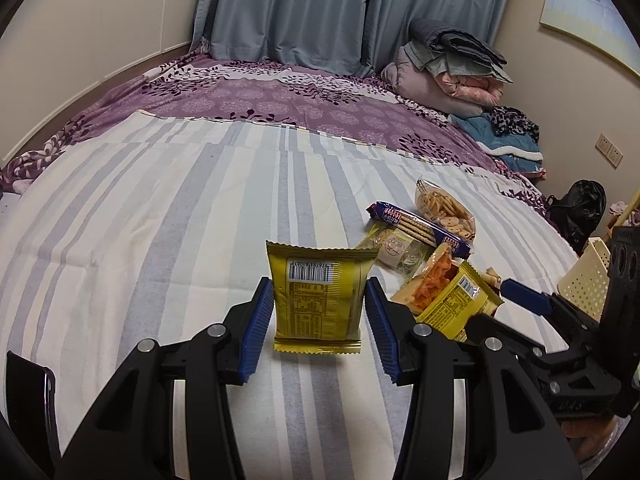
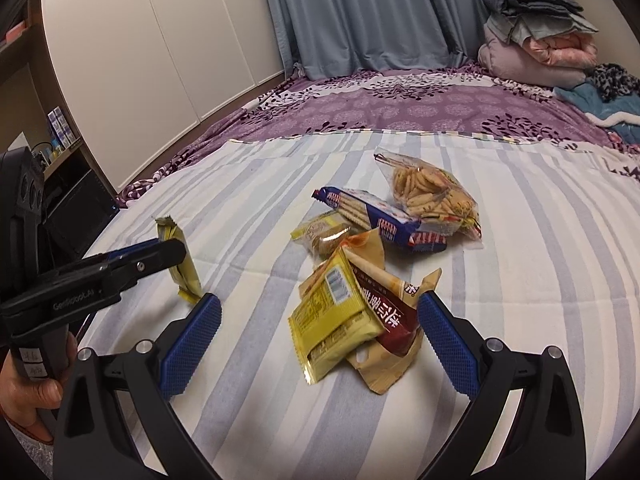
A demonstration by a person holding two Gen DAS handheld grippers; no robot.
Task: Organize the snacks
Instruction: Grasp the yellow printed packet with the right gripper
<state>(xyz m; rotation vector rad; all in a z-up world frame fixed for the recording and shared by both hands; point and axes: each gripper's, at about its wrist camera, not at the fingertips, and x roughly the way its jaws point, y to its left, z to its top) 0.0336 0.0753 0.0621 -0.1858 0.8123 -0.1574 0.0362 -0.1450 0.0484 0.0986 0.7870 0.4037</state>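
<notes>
My left gripper (image 1: 320, 316) is shut on a yellow snack packet (image 1: 322, 300), pads pressed against its two side edges, barcode facing me. It hangs above the striped sheet (image 1: 160, 240). The right wrist view shows that same gripper (image 2: 176, 256) and packet (image 2: 182, 264) at the left. My right gripper (image 2: 320, 344) stands open, its blue pads (image 2: 192, 340) either side of a second yellow packet (image 2: 336, 320) lying on a tan-and-brown packet (image 2: 394, 312), touching neither. Behind lie a blue cracker packet (image 2: 380, 220), a clear biscuit bag (image 2: 432, 196) and a small pastry packet (image 2: 324, 232).
A cream perforated basket (image 1: 588, 276) stands at the right, behind the right gripper (image 1: 500, 312). Folded blankets (image 1: 452, 68) are stacked at the bed's far corner by the curtain. White wardrobe doors (image 2: 160, 60) line the left. A person's hand (image 2: 36, 392) holds the left gripper's handle.
</notes>
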